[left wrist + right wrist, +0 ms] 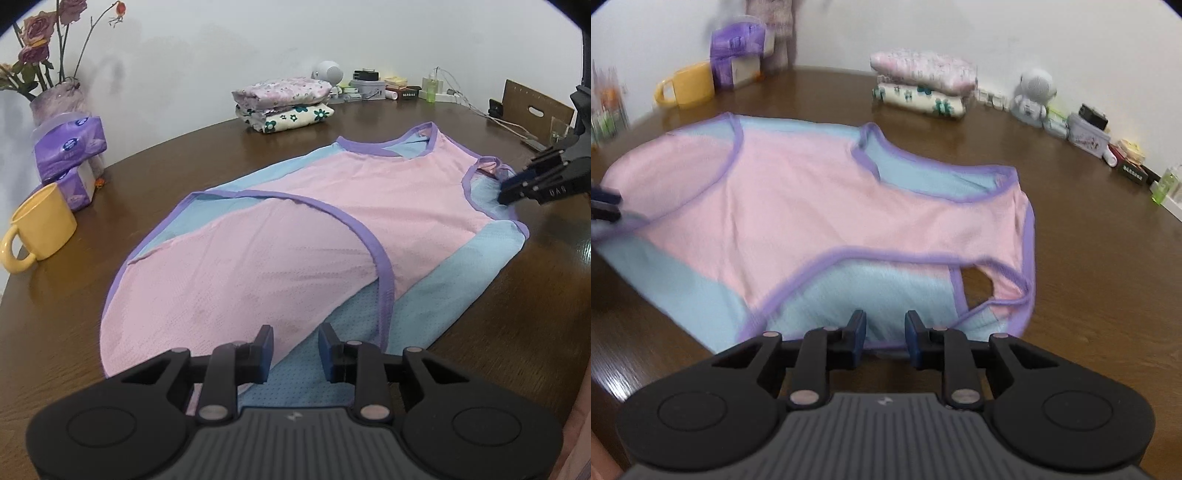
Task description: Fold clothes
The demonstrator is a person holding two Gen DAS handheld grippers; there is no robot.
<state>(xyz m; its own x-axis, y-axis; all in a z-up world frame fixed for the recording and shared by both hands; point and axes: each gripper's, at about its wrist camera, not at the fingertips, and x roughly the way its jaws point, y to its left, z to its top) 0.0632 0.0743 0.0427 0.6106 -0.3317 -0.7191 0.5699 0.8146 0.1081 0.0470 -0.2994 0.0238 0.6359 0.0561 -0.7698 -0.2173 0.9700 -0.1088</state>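
The pink-and-blue sleeveless top (295, 229) lies flat on the brown surface (110, 184), its long axis running between the two tools. The left hand-held gripper (295, 350) sits at the hem end, the right hand-held gripper (885, 341) at the armhole end; both have jaws parted over cloth, gripping nothing visibly.
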